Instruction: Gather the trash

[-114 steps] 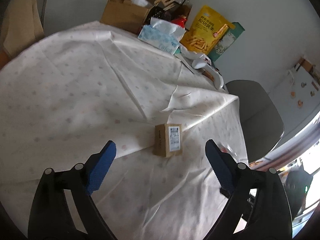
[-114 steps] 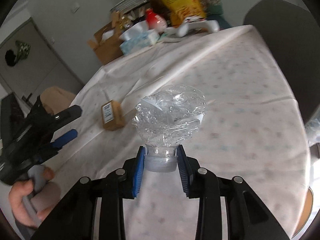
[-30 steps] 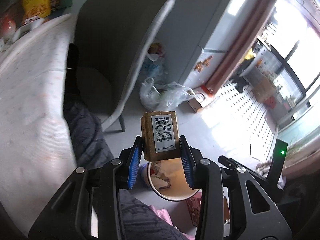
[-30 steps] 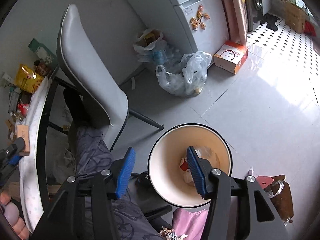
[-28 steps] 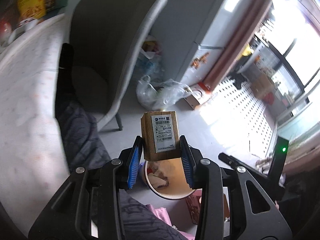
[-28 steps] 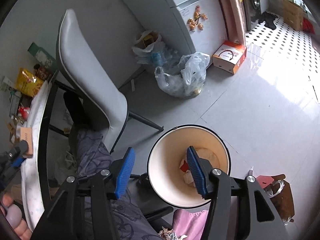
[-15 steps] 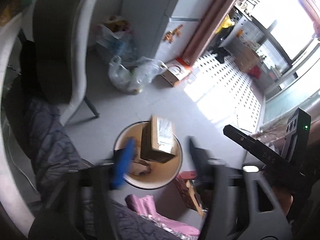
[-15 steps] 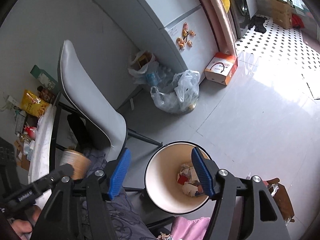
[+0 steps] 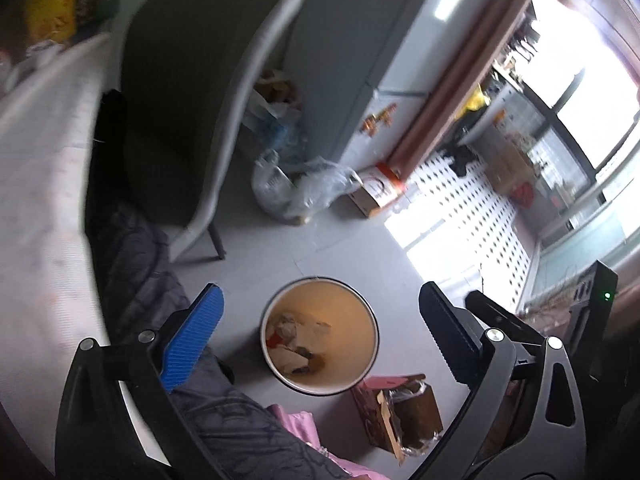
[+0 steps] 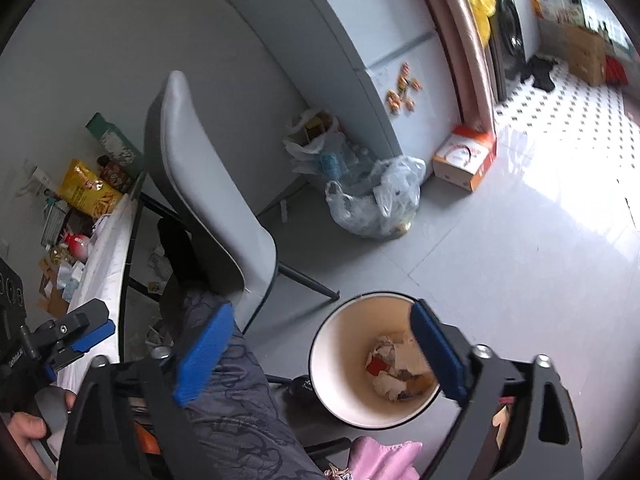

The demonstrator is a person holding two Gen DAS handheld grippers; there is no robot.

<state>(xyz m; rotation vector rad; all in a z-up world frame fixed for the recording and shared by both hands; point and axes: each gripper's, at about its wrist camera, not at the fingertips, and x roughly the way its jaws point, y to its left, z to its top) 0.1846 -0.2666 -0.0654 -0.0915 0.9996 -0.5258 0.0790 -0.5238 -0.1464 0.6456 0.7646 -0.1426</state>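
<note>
Cream-coloured plastic forms the inside of a round waste bin point(image 9: 362, 320) that is standing on a grey floor, with crumpled paper and torn wrappers point(image 10: 400, 368) lying at its bottom. Above it, the left gripper point(image 9: 320, 332) is pointing down over the bin, its jaws opening wide with nothing between them. The right gripper point(image 10: 320, 356) is likewise hanging over the bin, its blue pads point(image 10: 204, 356) spreading apart and pinching nothing. A grey chair point(image 10: 208, 208) is standing beside a table draped in a pale cloth point(image 9: 36, 200). Near the fridge point(image 10: 360, 52), which is carrying small magnets, a clear plastic bag point(image 10: 376, 204) is slumping on the floor beside a white and orange carton point(image 10: 464, 160); its printing is too small to read. A yellow snack packet point(image 10: 88, 196) is showing print that is illegible. A torn brown box point(image 9: 400, 412) is lying just beside the bin.
</note>
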